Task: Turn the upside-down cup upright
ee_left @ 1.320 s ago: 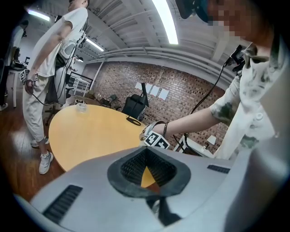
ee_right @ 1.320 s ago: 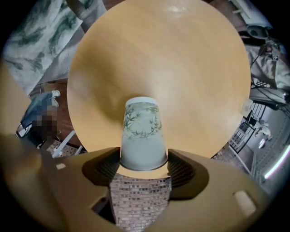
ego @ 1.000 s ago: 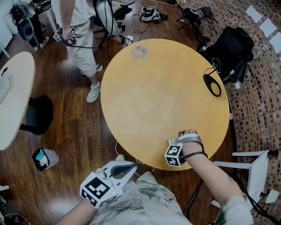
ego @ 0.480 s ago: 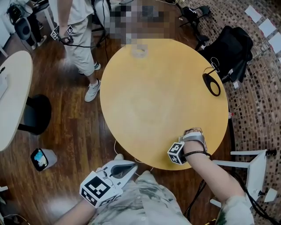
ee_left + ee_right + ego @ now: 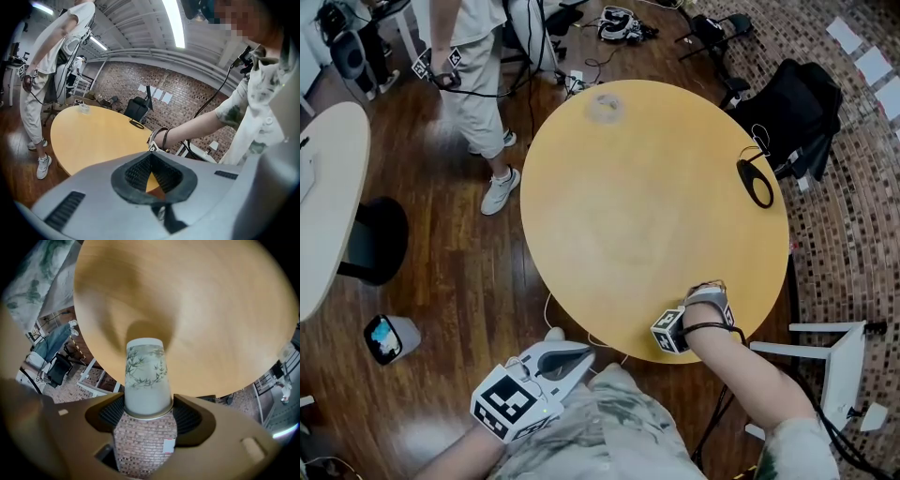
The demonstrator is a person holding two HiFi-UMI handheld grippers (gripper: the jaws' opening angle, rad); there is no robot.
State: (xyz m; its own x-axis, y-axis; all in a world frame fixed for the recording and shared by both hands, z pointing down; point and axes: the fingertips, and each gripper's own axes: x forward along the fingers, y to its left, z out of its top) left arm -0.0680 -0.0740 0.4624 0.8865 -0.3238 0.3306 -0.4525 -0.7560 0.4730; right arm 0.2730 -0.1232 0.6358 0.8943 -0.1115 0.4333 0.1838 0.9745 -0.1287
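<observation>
Head view, from the left: a bystander (image 5: 473, 84) in pale clothes stands on the wood floor, far beyond the left tool (image 5: 581, 356). That tool hangs off the near edge of the round worktop (image 5: 647, 206), above the person's lap. Left gripper view shows its pads (image 5: 133, 171) meeting at the tips with nothing between them (only a wedge of worktop shows through behind the tips). Further right, the right tool (image 5: 703, 291) is over the worktop's near edge. Right gripper view shows its jaws clamped on the open-rim end of a paper cup (image 5: 145, 376) with a leaf print. The cup's closed base points away from the tool, toward the worktop. Well beyond this tool, a black loop (image 5: 755, 183) lies near the worktop's right edge.
</observation>
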